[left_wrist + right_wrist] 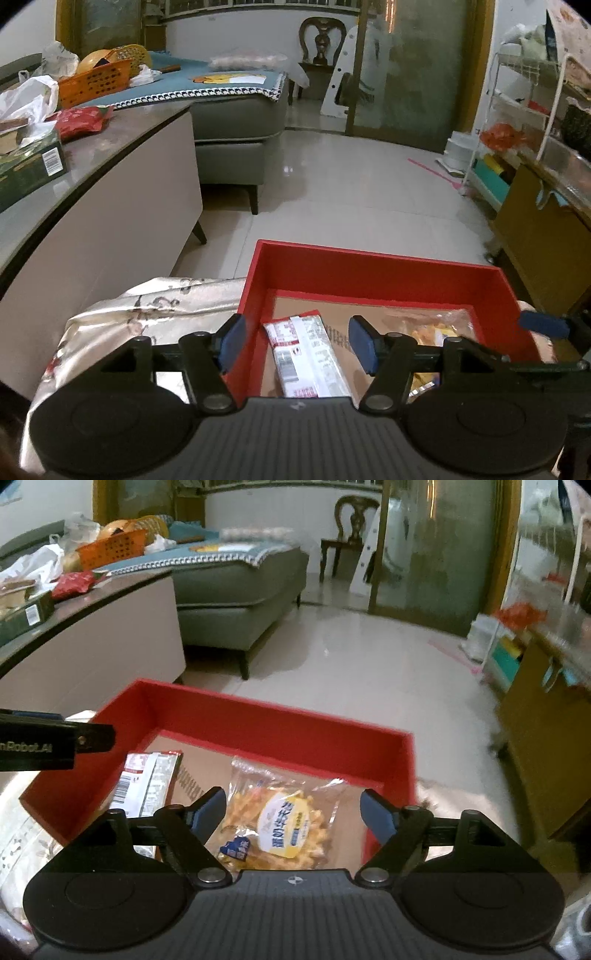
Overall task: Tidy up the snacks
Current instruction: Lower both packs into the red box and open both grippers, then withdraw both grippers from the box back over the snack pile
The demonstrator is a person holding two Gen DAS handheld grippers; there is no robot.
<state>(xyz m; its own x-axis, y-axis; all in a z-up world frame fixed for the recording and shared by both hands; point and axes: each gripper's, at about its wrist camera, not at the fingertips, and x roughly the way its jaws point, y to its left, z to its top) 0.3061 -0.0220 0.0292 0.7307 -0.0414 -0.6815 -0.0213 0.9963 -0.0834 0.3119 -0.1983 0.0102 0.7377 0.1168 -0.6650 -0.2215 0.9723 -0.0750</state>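
Inside the red box (258, 716), from left to right: a white-and-red packet (306, 354) with a barcode lies loose between my left gripper's (299, 341) parted jaws, and a clear bag (280, 816) with a yellow Chinese-lettered label lies free under my right gripper's (295, 812) spread jaws.

red box (258, 716), brown floor; clear packet (280, 823) yellow label, golden snacks; white-red packet (306, 354), barcode; cloth (155, 306) maybe cream.

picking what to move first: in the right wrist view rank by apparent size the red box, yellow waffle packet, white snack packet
1. red box
2. yellow waffle packet
3. white snack packet, partly hidden by the tool, so unsure against the waffle packet.
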